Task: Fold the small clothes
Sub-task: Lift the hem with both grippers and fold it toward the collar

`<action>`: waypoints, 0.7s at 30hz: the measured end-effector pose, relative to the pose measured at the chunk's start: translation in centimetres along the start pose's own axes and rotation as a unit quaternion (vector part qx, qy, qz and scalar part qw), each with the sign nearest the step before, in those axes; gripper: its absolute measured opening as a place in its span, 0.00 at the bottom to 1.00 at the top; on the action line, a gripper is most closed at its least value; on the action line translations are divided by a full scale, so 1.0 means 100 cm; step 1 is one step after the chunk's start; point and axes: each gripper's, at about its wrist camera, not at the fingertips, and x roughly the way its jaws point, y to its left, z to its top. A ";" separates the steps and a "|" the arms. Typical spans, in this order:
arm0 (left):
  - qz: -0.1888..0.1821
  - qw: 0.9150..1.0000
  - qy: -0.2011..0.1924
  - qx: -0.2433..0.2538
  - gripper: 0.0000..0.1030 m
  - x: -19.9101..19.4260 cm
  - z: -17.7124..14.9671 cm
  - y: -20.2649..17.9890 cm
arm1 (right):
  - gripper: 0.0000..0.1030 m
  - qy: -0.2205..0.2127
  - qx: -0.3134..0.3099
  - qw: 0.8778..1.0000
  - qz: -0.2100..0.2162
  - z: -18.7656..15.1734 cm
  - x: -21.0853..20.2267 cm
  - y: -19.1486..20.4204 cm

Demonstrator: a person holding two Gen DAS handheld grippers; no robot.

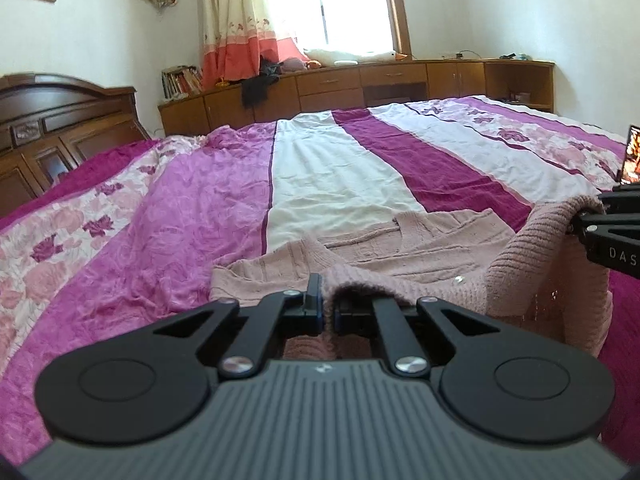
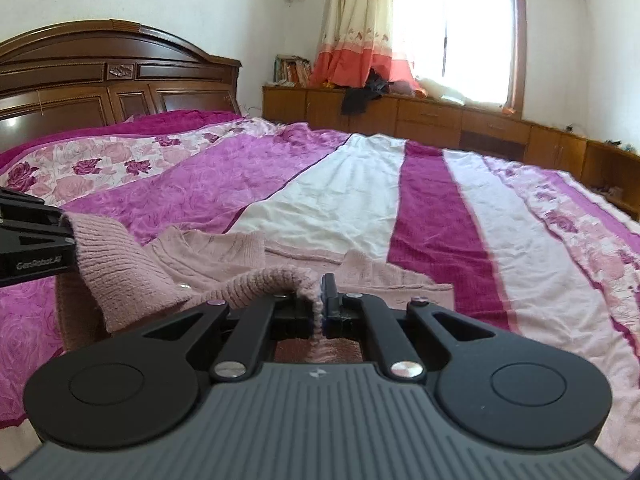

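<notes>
On a striped bedspread (image 1: 200, 200), a pink sweater (image 1: 400, 240) lies at 6 o'clock in both wrist views, its near ribbed hem lifted. The left gripper (image 1: 328, 312) and the right gripper (image 2: 320, 312) are each clamped narrowly on that hem, one at either corner. To fold cleanly, both should likely carry the edge toward 12 o'clock level and taut, laying it square on the collar end.

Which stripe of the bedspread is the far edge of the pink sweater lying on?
The plain white stripe: the pink sweater reaches onto it, between the crinkled lilac stripe and the dark magenta stripe. Both grippers, left and right, pinch its ribbed hem.
</notes>
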 end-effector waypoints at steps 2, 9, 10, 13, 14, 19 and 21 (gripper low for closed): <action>0.001 1.000 0.004 -0.003 0.07 0.005 -0.001 0.002 | 0.03 0.033 0.009 0.999 0.028 -0.003 0.011 -0.003; 0.007 1.000 0.018 -0.007 0.07 0.012 -0.010 0.002 | 0.08 0.101 0.059 0.986 0.116 -0.038 0.019 0.005; 0.008 1.000 0.018 -0.005 0.07 0.012 -0.010 0.002 | 0.14 0.106 0.056 0.985 0.124 -0.045 0.017 0.011; 0.009 1.000 0.015 0.002 0.07 0.012 -0.010 0.001 | 0.52 0.112 0.037 0.986 0.120 -0.064 0.012 0.029; 0.008 1.000 0.014 0.004 0.07 0.012 -0.010 0.000 | 0.62 0.111 0.032 0.987 0.112 -0.070 0.011 0.035; 0.010 1.000 0.012 0.010 0.07 0.011 -0.012 -0.003 | 0.80 0.112 -0.007 0.989 0.096 -0.087 0.012 0.059; 0.009 1.000 0.012 0.009 0.07 0.010 -0.013 -0.003 | 0.80 0.118 -0.035 0.989 0.085 -0.094 0.015 0.071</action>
